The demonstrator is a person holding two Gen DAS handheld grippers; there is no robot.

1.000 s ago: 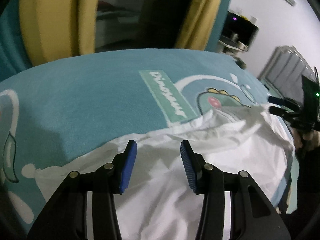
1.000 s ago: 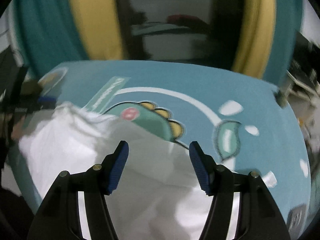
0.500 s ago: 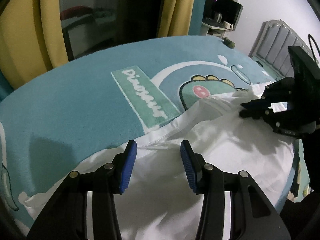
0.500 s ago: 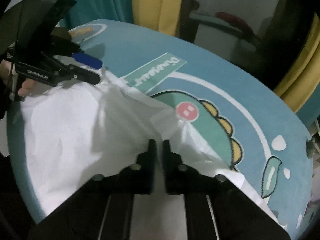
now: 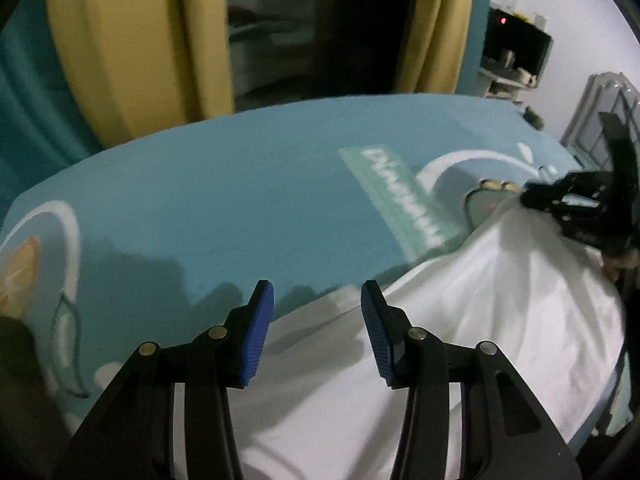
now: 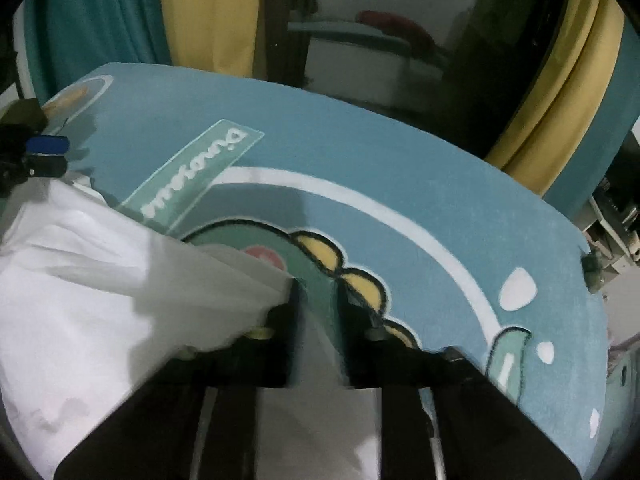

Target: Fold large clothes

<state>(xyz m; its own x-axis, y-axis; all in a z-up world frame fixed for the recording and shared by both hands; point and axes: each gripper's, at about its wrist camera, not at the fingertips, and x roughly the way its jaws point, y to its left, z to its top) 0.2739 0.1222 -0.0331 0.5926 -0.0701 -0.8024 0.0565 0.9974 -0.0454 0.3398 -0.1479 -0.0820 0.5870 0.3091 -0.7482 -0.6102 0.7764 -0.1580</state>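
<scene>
A large white garment [image 5: 460, 320] lies on a teal dinosaur-print blanket [image 5: 240, 200]. My left gripper [image 5: 316, 300] is open, its blue pads just above the garment's far edge, holding nothing. My right gripper [image 6: 318, 296] is nearly shut on a fold of the white garment [image 6: 120, 280], with cloth draped over the left finger and running down between the jaws. The right gripper also shows at the right in the left wrist view [image 5: 576, 204], pinching the garment's raised far corner. The left gripper shows at the left edge of the right wrist view [image 6: 44, 156].
The blanket [image 6: 400, 184] carries a "Dinosaur" label [image 5: 404, 208] and a green dinosaur print [image 6: 320, 256]. Yellow and teal curtains [image 5: 132, 48] and a dark window stand behind the bed. A shelf [image 5: 516, 48] and a grey headboard [image 5: 600, 120] stand at the right.
My right gripper shut on the garment half a second ago and has carried the fold further across the blanket. My left gripper stayed open and shifted left along the garment's edge.
</scene>
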